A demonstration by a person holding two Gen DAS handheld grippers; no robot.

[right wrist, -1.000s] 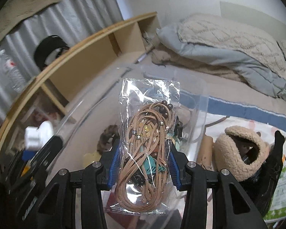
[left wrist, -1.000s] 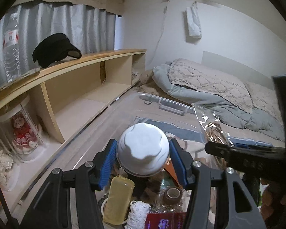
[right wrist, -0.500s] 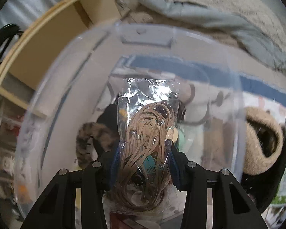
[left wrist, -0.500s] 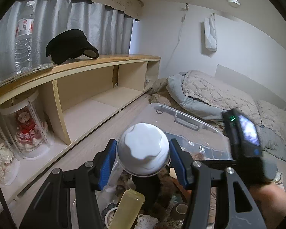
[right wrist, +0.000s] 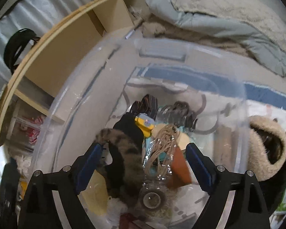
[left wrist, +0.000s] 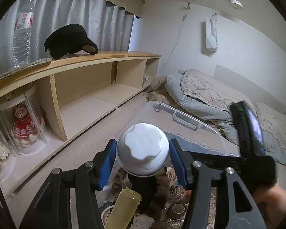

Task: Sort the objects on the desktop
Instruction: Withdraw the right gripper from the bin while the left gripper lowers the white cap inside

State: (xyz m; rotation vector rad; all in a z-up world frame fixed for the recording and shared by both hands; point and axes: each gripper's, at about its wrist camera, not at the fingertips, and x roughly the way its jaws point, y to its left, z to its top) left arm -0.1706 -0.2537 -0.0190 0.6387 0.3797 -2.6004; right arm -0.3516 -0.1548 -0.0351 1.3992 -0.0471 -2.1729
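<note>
My left gripper [left wrist: 143, 162] is shut on a jar with a white scalloped lid [left wrist: 143, 148], held above the near end of a clear plastic bin [left wrist: 183, 115]. My right gripper [right wrist: 143, 148] points down into the same bin [right wrist: 82, 80]. Its jaws are opening and the blue pads touch nothing. A clear bag of tan cords [right wrist: 162, 148] lies loose below them on the bin's contents: a striped furry piece [right wrist: 124, 148], a small yellow item [right wrist: 145, 124] and a tape roll [right wrist: 149, 197]. A yellow case [left wrist: 124, 208] lies under the jar.
A long wooden shelf [left wrist: 97, 57] runs along the left, with a black cap [left wrist: 70, 40] and a water bottle [left wrist: 22, 30] on top and a doll in a clear case [left wrist: 22, 126] below. Bedding [left wrist: 209, 93] lies behind the bin. A fuzzy slipper [right wrist: 265, 148] sits right of it.
My right gripper came down over the bin and its jaws spread. The bag of cords left them and now lies in the bin. My left gripper shifted sideways, still holding the jar.
</note>
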